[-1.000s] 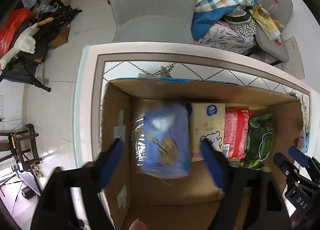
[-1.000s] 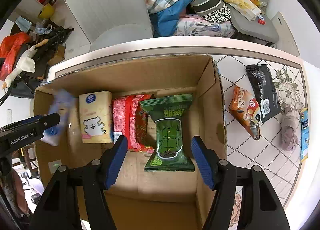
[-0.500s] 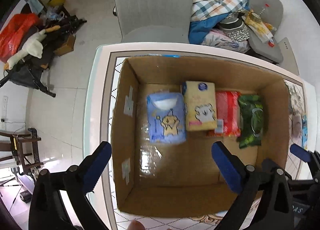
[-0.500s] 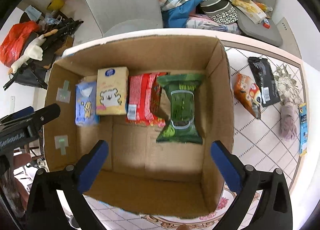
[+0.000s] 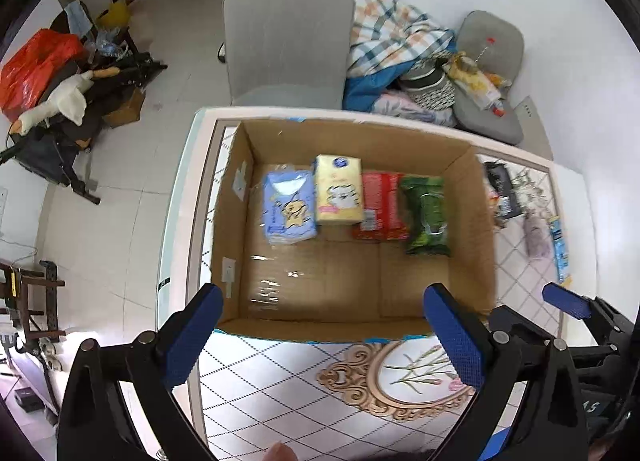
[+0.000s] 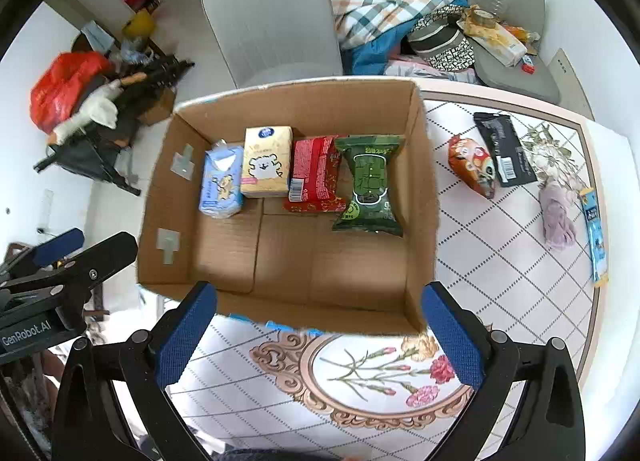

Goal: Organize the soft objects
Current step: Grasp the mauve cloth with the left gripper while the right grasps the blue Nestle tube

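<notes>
Both claws, the left claw [image 5: 324, 335] and the right claw [image 6: 320, 335], hang spread and empty over the counter's [image 6: 500, 261] near edge, while four soft packs sit in a row along the far wall of the brown cardboard box [image 6: 420, 189], and an orange snack bag [image 6: 472, 171] waits at right.

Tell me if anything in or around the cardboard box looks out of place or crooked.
Inside the cardboard box, the four packs sit in a neat row; only the green pack lies slightly askew, overlapping the red pack. Outside, an orange snack bag, black pouch, purple cloth and blue sachet lie scattered on the table.
</notes>
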